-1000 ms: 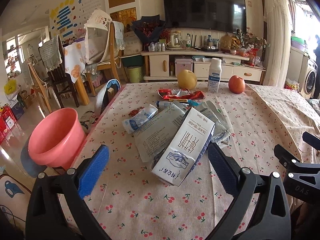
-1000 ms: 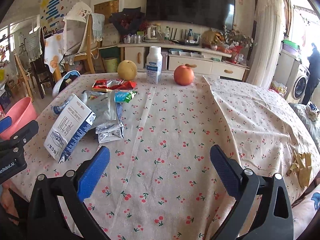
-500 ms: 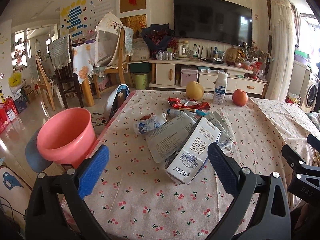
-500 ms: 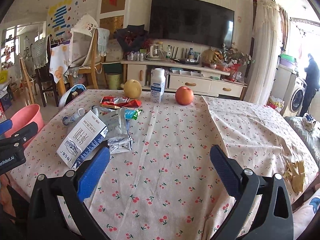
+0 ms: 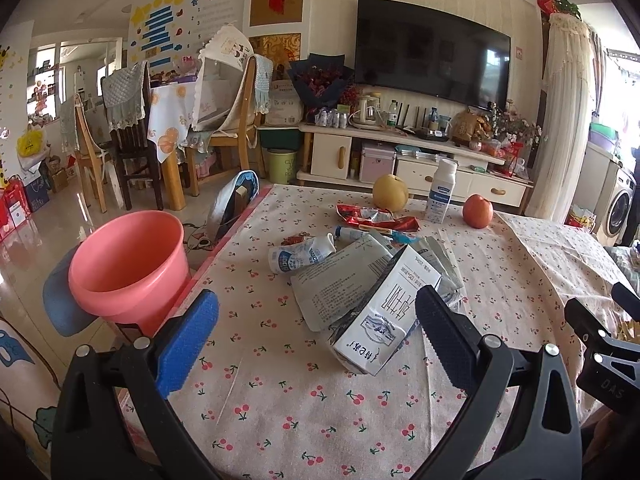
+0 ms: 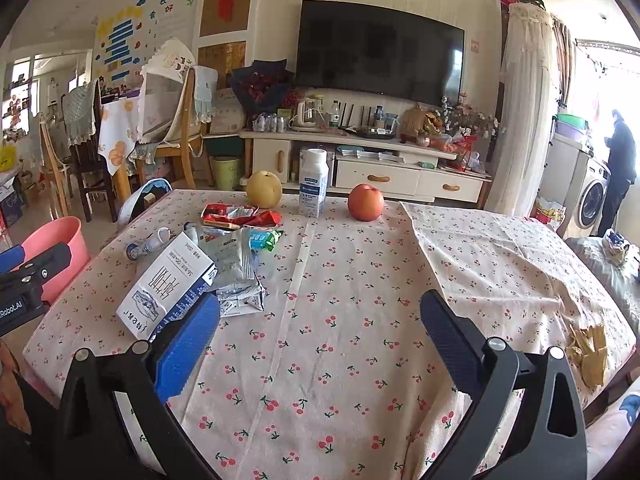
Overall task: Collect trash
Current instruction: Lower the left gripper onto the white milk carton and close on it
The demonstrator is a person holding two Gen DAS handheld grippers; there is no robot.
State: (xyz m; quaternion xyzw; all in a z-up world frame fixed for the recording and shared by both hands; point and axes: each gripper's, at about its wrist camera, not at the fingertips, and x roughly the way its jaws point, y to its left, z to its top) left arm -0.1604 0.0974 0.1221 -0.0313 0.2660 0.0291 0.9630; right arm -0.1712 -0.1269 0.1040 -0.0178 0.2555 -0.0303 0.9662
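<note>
My left gripper (image 5: pixel 316 336) hovers low over the near edge of the worktop (image 5: pixel 280 392), level, jaws spread wide, nothing between them. My right gripper (image 6: pixel 320 332) is in the same pose beside it, also wide and empty, over bare cloth.

The trash sits just ahead of my left gripper: a milk carton (image 5: pixel 386 316) lying on its side, right in front of the gap and nearer the right finger. A flat grey pouch (image 5: pixel 336 280) lies partly under it, with a crushed small bottle (image 5: pixel 300 255) further ahead to the left and a red wrapper (image 5: pixel 376 218) beyond that. From my right gripper the carton (image 6: pixel 166 286) is ahead-left, just past my left fingertip, with crumpled foil packs (image 6: pixel 236 268) touching it.

A pink bucket (image 5: pixel 128 268) stands left of my left gripper, off the worktop edge; its visible inside looks bare.

Far ahead stand a pear (image 6: pixel 264 189), a white bottle (image 6: pixel 314 188) and an apple (image 6: pixel 365 202), apart from the trash.
</note>
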